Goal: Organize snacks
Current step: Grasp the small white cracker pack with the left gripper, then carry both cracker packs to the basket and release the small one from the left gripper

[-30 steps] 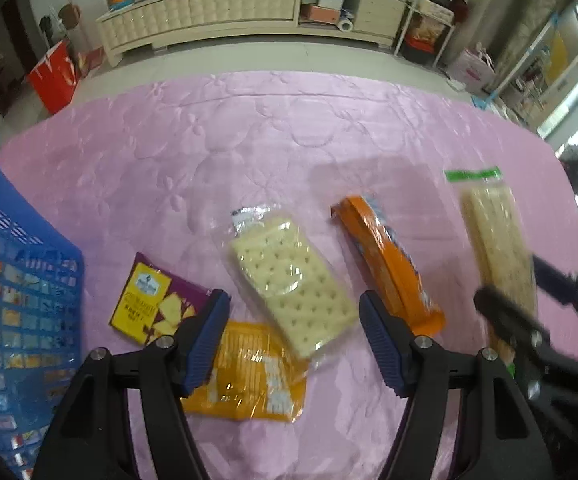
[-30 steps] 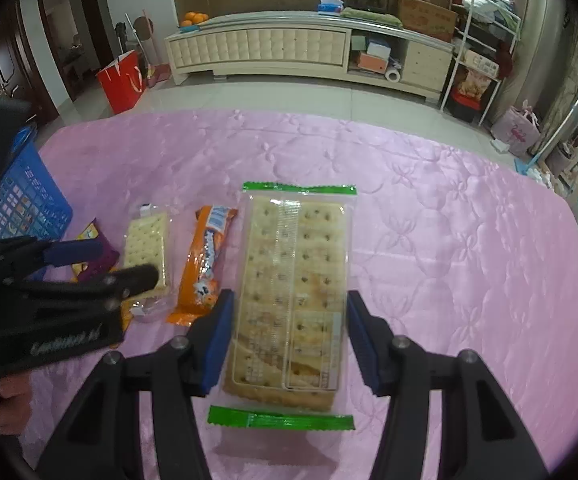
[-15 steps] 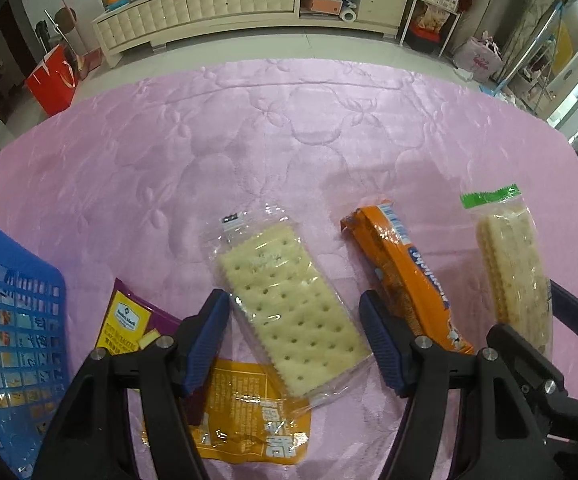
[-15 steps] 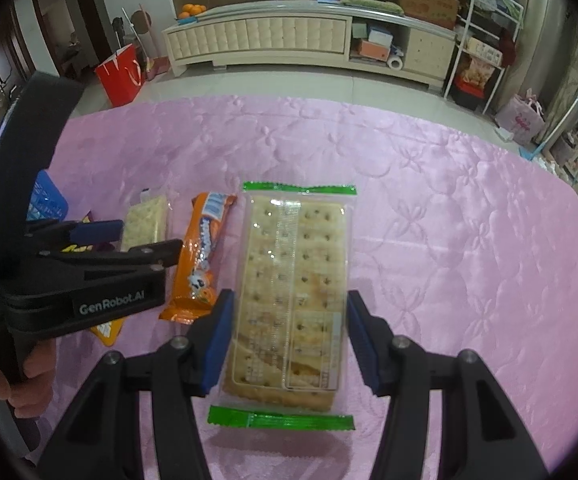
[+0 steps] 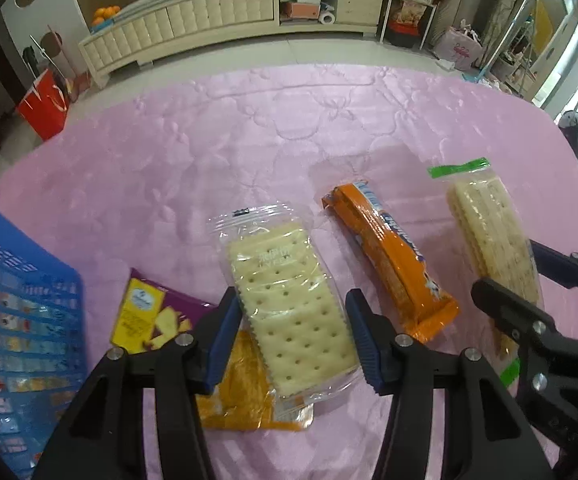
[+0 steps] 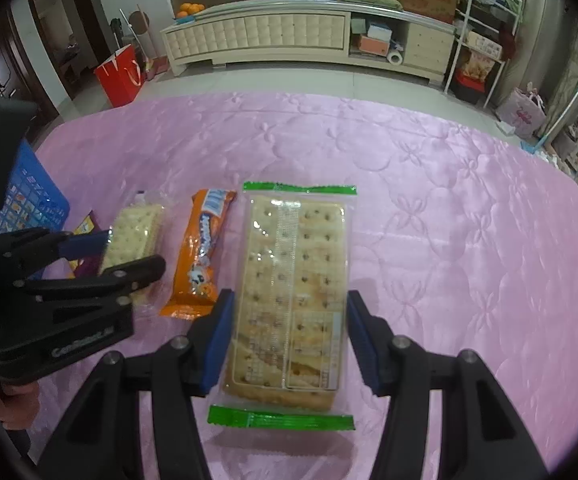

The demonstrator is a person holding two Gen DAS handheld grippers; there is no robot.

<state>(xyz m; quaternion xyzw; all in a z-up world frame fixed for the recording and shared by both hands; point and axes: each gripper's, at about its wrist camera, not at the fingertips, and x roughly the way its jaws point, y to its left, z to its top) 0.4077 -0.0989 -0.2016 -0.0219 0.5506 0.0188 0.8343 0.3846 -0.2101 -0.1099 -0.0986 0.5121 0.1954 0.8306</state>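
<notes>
Left gripper (image 5: 291, 330): its jaws are spread wide to either side of the clear cracker pack (image 5: 285, 304), one blue pad near each long edge. I cannot tell if the pads touch the wrapper; it looks lined up for a pinch across the narrow width, not yet closed.

Right gripper (image 6: 287, 340): also wide, straddling the green-edged cracker pack (image 6: 291, 300), which lies flat on the pink tablecloth (image 6: 469, 220) with its long axis running along the fingers. That alignment suits a grip across the short side.

Why both at once: my guess is that each hand takes 1 pack, so 2 go to the basket together.

Blue basket (image 5: 17, 320): it stands at the left edge of the table, the likely place for the snacks; it already holds small packets, seen through its mesh.

Other snacks: the orange biscuit pack (image 5: 389, 264) lies between the 2 cracker packs, untouched. The purple and yellow packet (image 5: 149, 312) sits beside the basket.

Only in the left view: the yellow wrapper (image 5: 245, 392) tucked partly under the clear cracker pack, and the basket's contents.

Only in the right view: the full face of the green-edged pack with both sealed ends, and the left gripper's body from the side, with a bit of the hand (image 6: 13, 404) holding it.

Risk: closing on the clear pack may drag the yellow wrapper along.
</notes>
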